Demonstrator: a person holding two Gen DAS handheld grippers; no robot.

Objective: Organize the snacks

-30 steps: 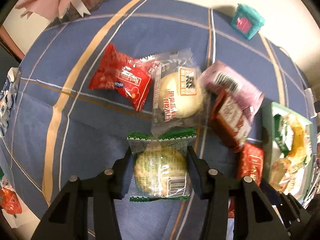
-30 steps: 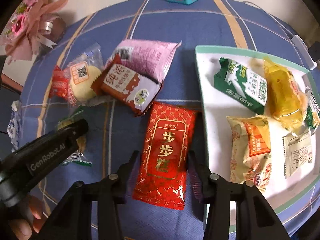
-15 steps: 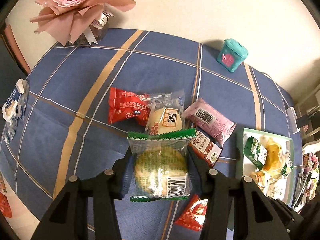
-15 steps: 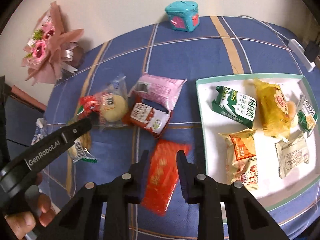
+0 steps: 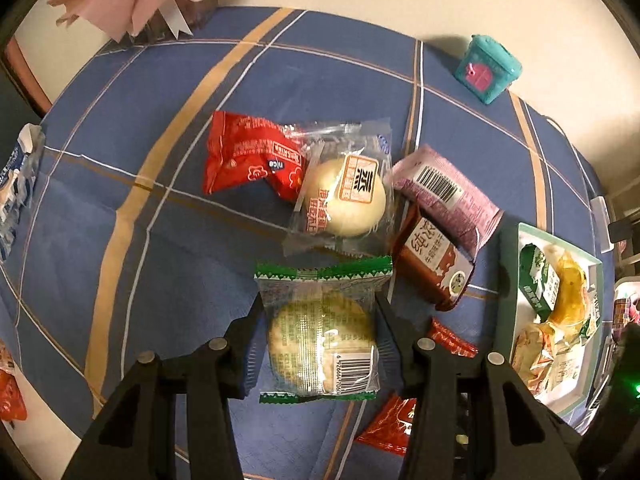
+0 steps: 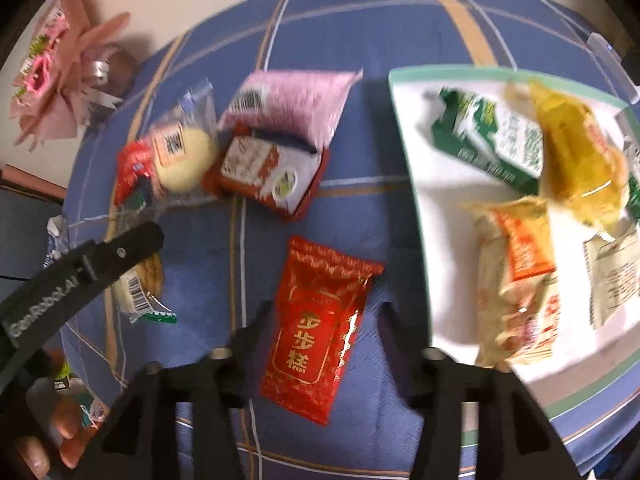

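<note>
My left hand-held gripper (image 5: 320, 344) clamps the green-edged clear packet with a round biscuit (image 5: 320, 340) above the blue plaid table (image 5: 160, 208). My right hand-held gripper (image 6: 326, 332) stands wide around the red foil snack packet (image 6: 320, 328), apparently not gripping. Right of it, the white green-rimmed tray (image 6: 440, 240) holds several packets; farther off lie the brown (image 6: 264, 172) and pink (image 6: 292, 100) packets.

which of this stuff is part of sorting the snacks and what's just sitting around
Part of the job:
- green-edged biscuit pack, held in the left claw
- red gold-print pack, between the open right claw
- red pouch
- clear-wrapped bun
- pink pack
- brown pack
- tray of sorted snacks

Just lying about:
- pink bouquet
- teal house-shaped box
</note>
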